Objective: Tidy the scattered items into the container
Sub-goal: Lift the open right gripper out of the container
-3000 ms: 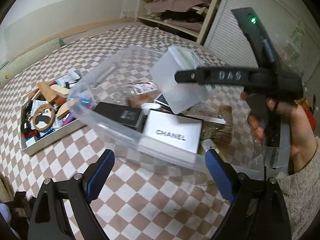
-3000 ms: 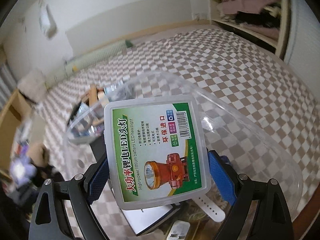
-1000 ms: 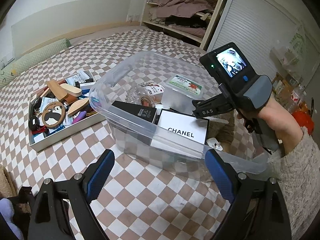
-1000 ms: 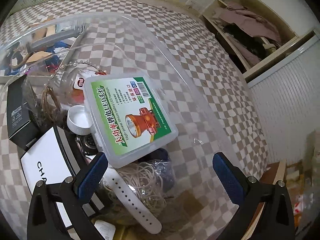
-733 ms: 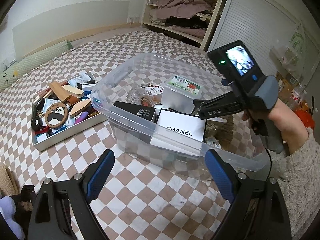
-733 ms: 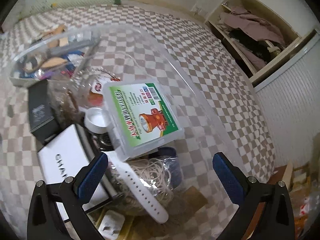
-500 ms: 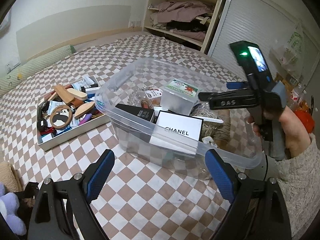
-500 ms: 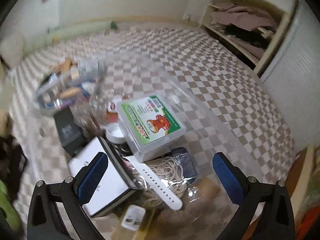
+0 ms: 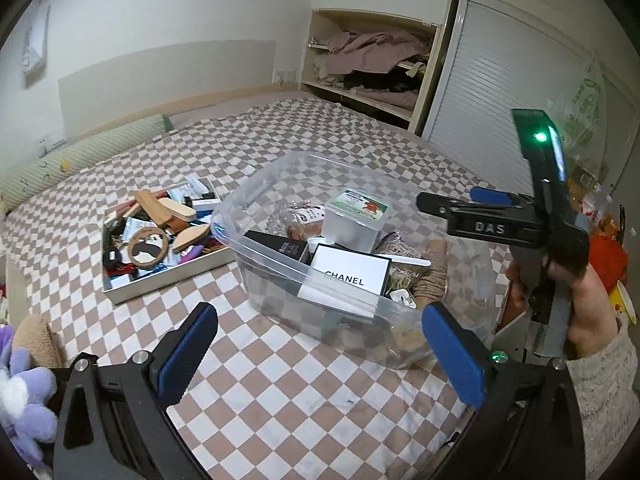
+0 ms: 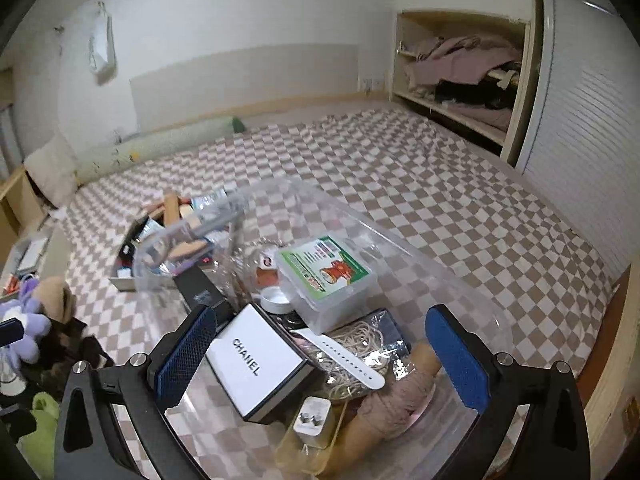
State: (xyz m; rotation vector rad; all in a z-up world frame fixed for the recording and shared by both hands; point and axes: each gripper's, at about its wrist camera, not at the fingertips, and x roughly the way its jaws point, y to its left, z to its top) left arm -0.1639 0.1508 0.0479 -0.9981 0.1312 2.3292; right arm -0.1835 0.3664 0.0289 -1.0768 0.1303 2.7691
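A clear plastic container [image 9: 280, 248] sits on the checked bedcover. It holds a headlamp box [image 9: 354, 220], a white Chanel box [image 9: 348, 272], a black box, a white strap and cord. The headlamp box [image 10: 328, 276] lies free on the pile. My right gripper [image 10: 320, 344] hovers open above the container's near end [image 10: 472, 300], touching nothing. The left wrist view shows it from the side [image 9: 460, 202], held in a hand. My left gripper [image 9: 320, 340] hangs in front of the container with its jaws opening and nothing between them.
A shallow tray [image 9: 168, 276] left of the container holds several small items, among them wooden pieces and a panda ring [image 9: 148, 246]. A purple plush toy [image 9: 20, 392] lies at the near left. A green bolster [image 9: 80, 156] and a shelf of clothes [image 9: 372, 64] line the far side.
The right gripper held the headlamp box, let it go in the container, then rose and drew back. The left gripper also pulled back and up, so the container looks smaller.
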